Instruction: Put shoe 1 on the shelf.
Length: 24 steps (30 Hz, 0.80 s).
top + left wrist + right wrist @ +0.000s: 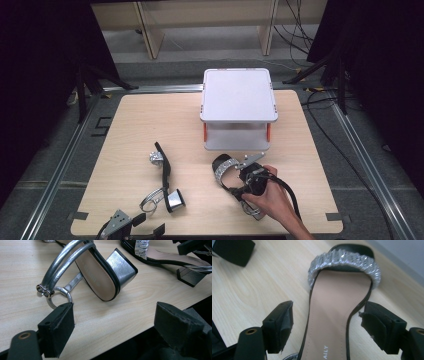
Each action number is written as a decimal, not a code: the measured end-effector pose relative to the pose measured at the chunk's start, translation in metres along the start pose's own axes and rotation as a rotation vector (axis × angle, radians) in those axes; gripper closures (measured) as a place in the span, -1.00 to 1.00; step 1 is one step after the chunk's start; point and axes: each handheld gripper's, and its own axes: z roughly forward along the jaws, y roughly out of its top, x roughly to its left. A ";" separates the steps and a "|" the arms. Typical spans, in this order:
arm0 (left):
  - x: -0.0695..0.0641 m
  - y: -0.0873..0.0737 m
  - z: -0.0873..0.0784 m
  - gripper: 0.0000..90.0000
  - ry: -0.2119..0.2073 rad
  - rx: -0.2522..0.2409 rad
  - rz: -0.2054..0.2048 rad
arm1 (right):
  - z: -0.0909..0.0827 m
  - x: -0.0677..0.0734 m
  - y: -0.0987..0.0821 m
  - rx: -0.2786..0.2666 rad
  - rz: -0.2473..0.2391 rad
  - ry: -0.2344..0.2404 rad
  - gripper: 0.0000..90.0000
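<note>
Right gripper (325, 325) straddles the upright sandal (337, 315), jaws wide, pads off it (no grip yet). To pick it up, it should close squarely on the sole edges. Left gripper (112, 327) waits wide at 6 o'clock of the tipped sandal (100, 272).

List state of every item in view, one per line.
Left sandal: on its side, untouched.
Right sandal: upright on sole, between open jaws.
Storage box: lid on.
Left gripper: open, empty.
Right gripper: open, straddling right sandal.
</note>
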 end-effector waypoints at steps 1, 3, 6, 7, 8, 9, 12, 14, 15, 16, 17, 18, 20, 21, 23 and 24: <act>0.001 0.000 -0.001 -0.64 0.000 0.010 0.013 | 0.003 0.000 0.000 0.007 -0.013 -0.006 -0.44; 0.000 -0.001 0.001 -0.64 -0.007 -0.010 0.002 | 0.009 0.001 0.000 0.035 -0.026 -0.025 -0.44; 0.000 0.000 0.001 -0.64 -0.006 -0.007 0.008 | 0.015 0.001 -0.002 0.072 -0.057 -0.042 -0.37; 0.000 -0.001 0.002 -0.64 -0.010 -0.013 0.007 | 0.016 0.001 -0.003 0.093 -0.064 -0.047 -0.32; 0.000 0.000 0.002 -0.64 -0.008 -0.013 0.007 | 0.017 -0.001 -0.004 0.112 -0.089 -0.048 -0.34; 0.000 0.000 0.001 -0.64 -0.003 -0.006 0.007 | 0.018 -0.001 -0.006 0.121 -0.065 -0.045 -0.33; 0.000 0.000 0.002 -0.64 -0.008 -0.011 0.007 | 0.016 -0.006 -0.008 0.121 -0.066 -0.005 -0.19; 0.000 0.000 0.001 -0.64 -0.005 -0.009 0.004 | 0.013 -0.010 -0.009 0.135 -0.087 -0.012 -0.15; 0.000 -0.001 0.002 -0.64 -0.009 -0.014 0.004 | 0.010 -0.012 -0.010 0.142 -0.079 -0.015 -0.13; 0.000 0.000 0.001 -0.64 -0.007 -0.007 0.004 | 0.009 -0.014 -0.010 0.147 -0.078 -0.016 -0.12; 0.000 0.000 0.001 -0.64 -0.005 -0.004 0.005 | 0.007 -0.018 -0.011 0.154 -0.073 -0.013 -0.14; 0.001 -0.001 0.001 -0.64 -0.009 -0.007 0.007 | 0.007 -0.021 -0.011 0.159 -0.081 -0.013 -0.15; 0.001 -0.001 0.002 -0.64 -0.007 -0.007 0.004 | 0.007 -0.023 -0.009 0.149 -0.104 -0.005 -0.15; 0.000 -0.001 0.002 -0.64 -0.006 -0.008 0.005 | 0.007 -0.022 -0.007 0.150 -0.096 -0.009 -0.18; -0.001 0.000 0.000 -0.64 0.002 0.008 0.019 | 0.011 -0.021 -0.005 0.166 -0.100 0.003 -0.24; -0.001 -0.001 0.001 -0.64 -0.010 -0.007 0.025 | 0.014 -0.021 -0.004 0.183 -0.108 0.004 -0.24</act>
